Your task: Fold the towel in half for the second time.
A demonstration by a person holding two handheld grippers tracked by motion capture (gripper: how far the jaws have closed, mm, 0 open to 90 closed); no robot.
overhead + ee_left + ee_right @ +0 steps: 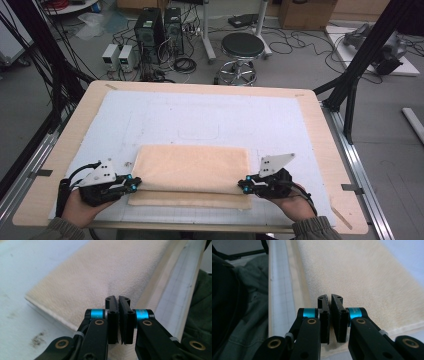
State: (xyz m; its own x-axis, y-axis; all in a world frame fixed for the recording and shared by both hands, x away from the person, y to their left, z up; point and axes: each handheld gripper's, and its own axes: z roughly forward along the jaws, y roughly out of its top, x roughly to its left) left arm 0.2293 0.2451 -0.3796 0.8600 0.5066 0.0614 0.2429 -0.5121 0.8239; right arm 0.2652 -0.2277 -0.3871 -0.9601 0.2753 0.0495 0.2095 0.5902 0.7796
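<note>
You have one folded cream towel (pixel 192 170) in front of you, lying on one white mat (pixel 200 117) that covers one wooden surface (pixel 320 130). You hold two hand-held grippers: the left hand-held gripper (pixel 134 183) and the right hand-held gripper (pixel 242 185), one in each hand. On the floor beyond the surface you can count one round black stool (pixel 242 46), two dark computer towers (pixel 160 27) and two small pale boxes (pixel 118 56).

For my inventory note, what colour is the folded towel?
Pale peach-cream towel, plain; clearest in the left gripper view.
</note>
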